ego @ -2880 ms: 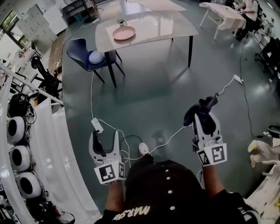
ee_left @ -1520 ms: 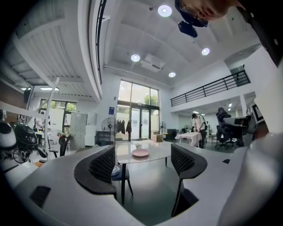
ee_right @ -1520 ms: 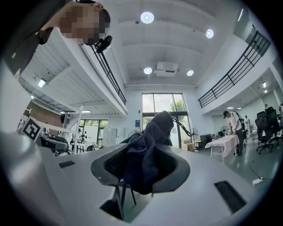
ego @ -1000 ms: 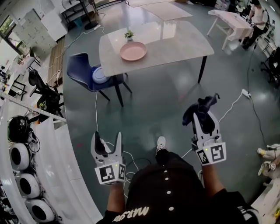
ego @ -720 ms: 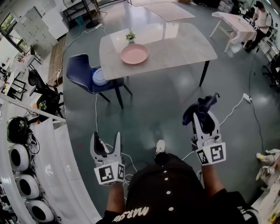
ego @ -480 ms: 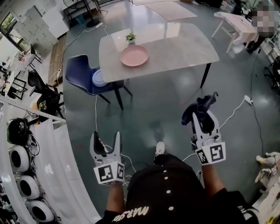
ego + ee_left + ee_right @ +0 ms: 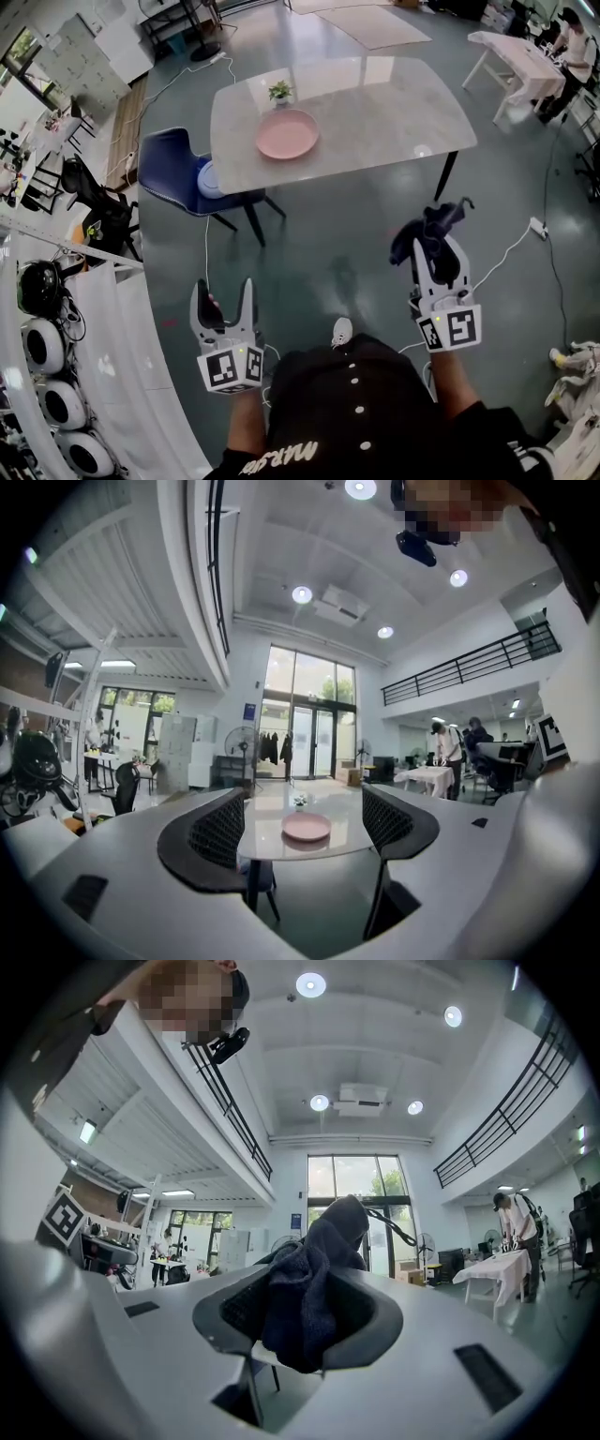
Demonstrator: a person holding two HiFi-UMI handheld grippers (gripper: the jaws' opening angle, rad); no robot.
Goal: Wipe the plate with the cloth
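we stand well back from the table, both grippers out over the floor, nothing touching it. right gripper is clamped on the cloth: a dark bunched wad pinched between the jaws, sticking out past the tips, with a thin loop trailing off the far end. left gripper is released, jaws wide apart, nothing between them. its own view looks through the gap straight at the table. plate is pink and round, lies flat on the table toward its left end, well apart from both grippers. small potted plant sits just behind it. blue chair stands at the table's left end with a pale round thing on the seat. white cable runs from under the chair to the floor by the left gripper. a person stands at a white table far right.
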